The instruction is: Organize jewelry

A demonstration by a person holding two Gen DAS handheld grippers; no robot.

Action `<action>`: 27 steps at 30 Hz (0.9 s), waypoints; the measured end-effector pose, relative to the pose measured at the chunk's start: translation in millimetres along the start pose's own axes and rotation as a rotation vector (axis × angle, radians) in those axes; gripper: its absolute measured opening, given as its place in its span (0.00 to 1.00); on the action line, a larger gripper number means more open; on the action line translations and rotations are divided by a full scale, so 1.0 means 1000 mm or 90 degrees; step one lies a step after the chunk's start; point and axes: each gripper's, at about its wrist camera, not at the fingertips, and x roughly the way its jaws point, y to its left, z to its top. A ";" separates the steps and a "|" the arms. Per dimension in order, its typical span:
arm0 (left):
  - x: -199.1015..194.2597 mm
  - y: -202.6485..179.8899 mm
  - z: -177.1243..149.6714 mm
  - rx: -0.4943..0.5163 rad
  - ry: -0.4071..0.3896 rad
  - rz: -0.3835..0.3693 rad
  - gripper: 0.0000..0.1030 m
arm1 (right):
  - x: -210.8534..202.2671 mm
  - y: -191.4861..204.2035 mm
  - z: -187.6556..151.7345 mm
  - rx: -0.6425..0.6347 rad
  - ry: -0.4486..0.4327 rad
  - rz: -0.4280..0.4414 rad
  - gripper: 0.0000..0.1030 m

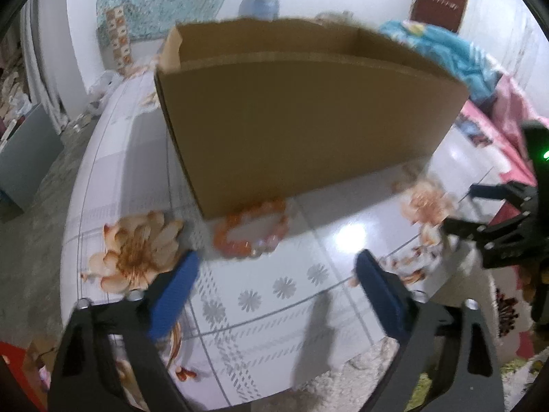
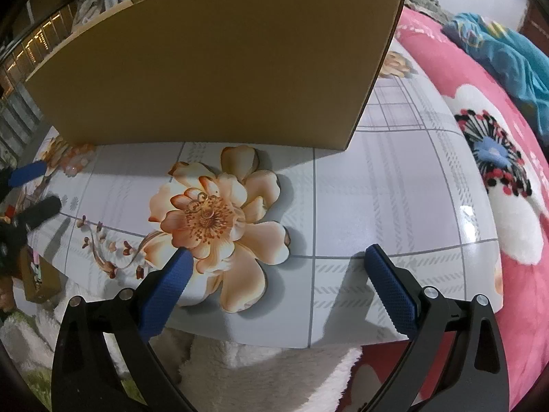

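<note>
An orange beaded bracelet [image 1: 252, 231] lies on the flowered table right against the front wall of an open cardboard box [image 1: 302, 113]. My left gripper [image 1: 274, 266] is open, its blue pads spread wide, just short of the bracelet. In the right wrist view the bracelet [image 2: 77, 158] shows faintly at the box's [image 2: 212, 68] left corner. My right gripper [image 2: 274, 257] is open and empty above a printed flower. The right gripper also shows in the left wrist view [image 1: 459, 209], and the left gripper in the right wrist view [image 2: 37, 187].
The table [image 1: 308, 295] has a glossy cloth with flower prints [image 2: 219, 219]. A pink floral blanket [image 2: 497, 178] and blue cloth [image 2: 507, 51] lie to the right. White fleece [image 2: 257, 377] hangs at the near edge. A small brown box [image 2: 41, 281] sits low on the left.
</note>
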 end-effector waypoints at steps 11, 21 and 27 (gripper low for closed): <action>0.023 -0.005 0.016 0.036 0.006 -0.031 0.35 | -0.025 0.012 0.007 -0.017 -0.075 0.117 0.64; 0.034 -0.002 0.012 0.049 0.032 -0.027 0.27 | -0.003 0.024 0.026 -0.046 -0.045 0.161 0.35; 0.036 -0.009 0.011 0.078 0.030 -0.009 0.23 | 0.005 0.028 0.028 -0.092 -0.040 0.142 0.34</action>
